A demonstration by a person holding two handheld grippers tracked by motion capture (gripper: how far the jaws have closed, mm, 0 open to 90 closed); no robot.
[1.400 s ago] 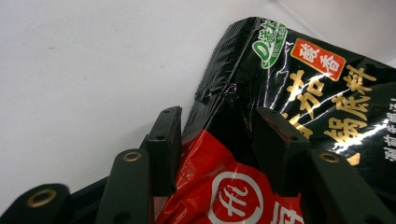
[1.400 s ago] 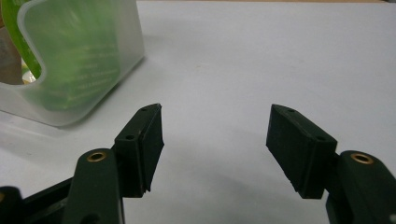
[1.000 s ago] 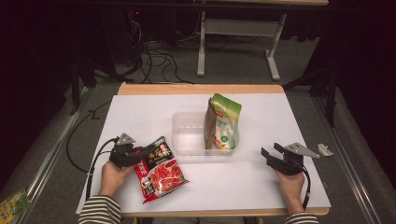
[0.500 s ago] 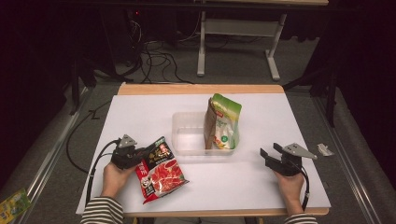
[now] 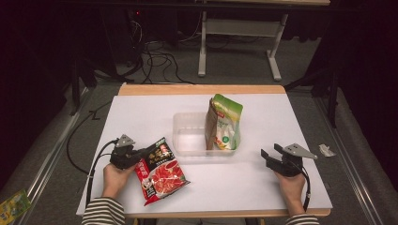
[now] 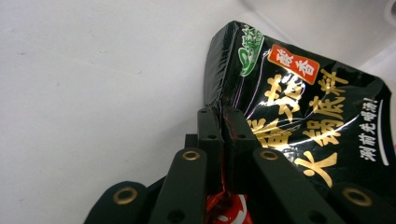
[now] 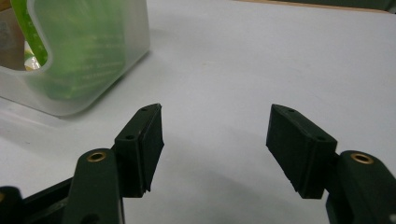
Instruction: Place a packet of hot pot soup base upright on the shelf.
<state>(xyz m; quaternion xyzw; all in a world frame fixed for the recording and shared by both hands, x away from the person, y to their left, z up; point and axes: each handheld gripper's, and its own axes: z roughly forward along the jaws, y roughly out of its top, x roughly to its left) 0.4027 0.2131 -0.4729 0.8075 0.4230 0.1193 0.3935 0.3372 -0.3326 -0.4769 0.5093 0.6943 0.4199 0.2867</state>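
High view looks down on the table [image 5: 263, 187]; gripper views sit close above it, sharing its white top

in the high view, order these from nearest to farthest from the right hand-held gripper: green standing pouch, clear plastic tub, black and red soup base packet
1. Green standing pouch, upright in the tub's right end.
2. Clear plastic tub, mid-table.
3. Black and red soup base packet, far left, pinched by the left hand-held gripper.

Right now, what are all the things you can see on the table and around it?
Table: one, white top.
Tub: one, clear plastic, mid-table.
Green packet: one, green and brown, upright in the tub's right end.
Red and black packet: one, flat on the table, front left.
Small white scrap: one, right of the table.
Green wrapper: one, on the floor, far left.
Left gripper: black, jaws just closed on the red and black packet's edge.
Right gripper: black, open, nothing between the jaws.
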